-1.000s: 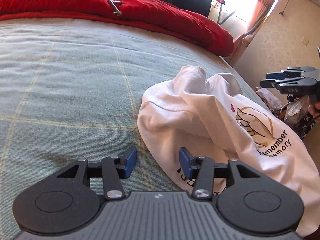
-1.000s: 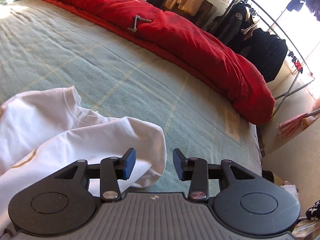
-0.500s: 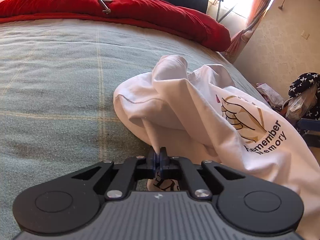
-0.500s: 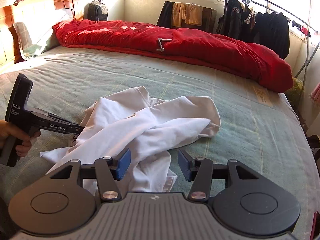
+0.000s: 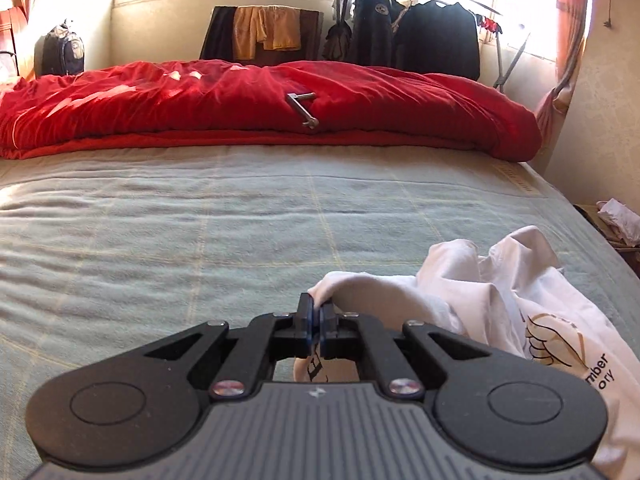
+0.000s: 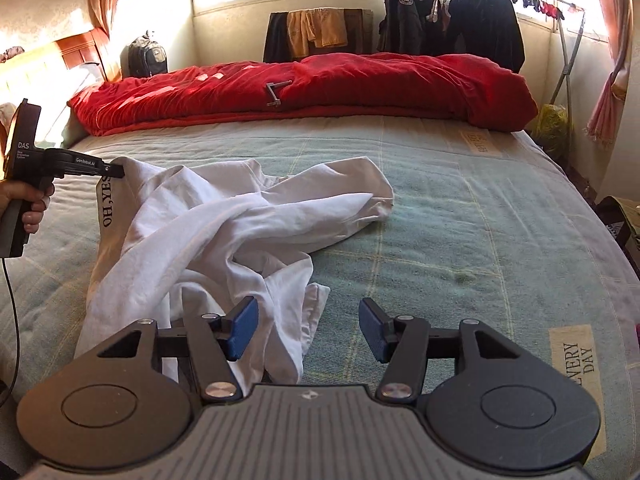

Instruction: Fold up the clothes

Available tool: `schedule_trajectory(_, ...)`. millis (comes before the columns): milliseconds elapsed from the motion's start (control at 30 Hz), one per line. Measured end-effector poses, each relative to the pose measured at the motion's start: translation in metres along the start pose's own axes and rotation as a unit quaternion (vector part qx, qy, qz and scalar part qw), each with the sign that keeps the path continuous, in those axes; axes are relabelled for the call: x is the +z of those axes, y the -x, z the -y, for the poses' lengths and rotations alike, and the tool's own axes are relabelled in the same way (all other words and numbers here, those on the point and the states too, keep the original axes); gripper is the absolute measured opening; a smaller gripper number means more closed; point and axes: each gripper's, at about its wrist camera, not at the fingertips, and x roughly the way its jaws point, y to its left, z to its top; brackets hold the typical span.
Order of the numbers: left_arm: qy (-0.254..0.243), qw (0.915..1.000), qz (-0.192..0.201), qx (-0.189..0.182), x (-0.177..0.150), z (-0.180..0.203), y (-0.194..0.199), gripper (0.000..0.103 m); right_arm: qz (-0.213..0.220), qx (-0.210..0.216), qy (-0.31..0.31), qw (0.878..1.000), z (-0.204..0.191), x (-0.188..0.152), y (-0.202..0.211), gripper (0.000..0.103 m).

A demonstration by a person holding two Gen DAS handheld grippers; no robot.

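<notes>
Nearest, in the right wrist view: right tongs [image 6: 306, 330] with blue pads apart and widening, nothing pressed between them, only a hanging fold of the crumpled white cotton T-shirt with black lettering [image 6: 224, 236] passing just behind the left pad. Garment heaped on the pale green checked bed cover [image 6: 460, 208], lying ahead and to the left of these tongs, long axis slanting from the near loose hem up toward the far left corner. That far corner pinched and lifted clear of the bed by the left tongs [image 6: 118, 171], gripped in a person's hand [image 6: 28, 204] at the left edge. From the left wrist view: left tongs [image 5: 316, 318] pressed together on a white fabric edge, the rest of the shirt trailing off right and downward. Right tongs tilted downward, nearer the free hem, so probably the ones to take the opposite corner and spread the shirt flat. Farther back, a rumpled red quilt [image 6: 320, 88] along the bed's far side, then dark jackets on a metal rail [image 6: 452, 20] under the windows.
</notes>
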Motion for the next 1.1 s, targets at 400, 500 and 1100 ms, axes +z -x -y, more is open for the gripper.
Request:
schedule_trajectory(400, 0.020, 0.9952, -0.025, 0.092, 0.029, -0.039, -0.037, 0.003, 0.000, 0.021, -0.035, 0.999, 0.005, -0.007, -0.004, 0.063)
schedule_trajectory(500, 0.022, 0.9969, -0.041, 0.063, 0.013, -0.035, -0.039, 0.005, -0.003, 0.037, -0.039, 0.999, 0.000, -0.009, -0.011, 0.068)
schedule_trajectory(1100, -0.001, 0.9938, -0.087, -0.069, -0.094, -0.009, 0.036, 0.031, -0.059, 0.003, 0.065, 0.996, -0.020, -0.015, -0.090, 0.026)
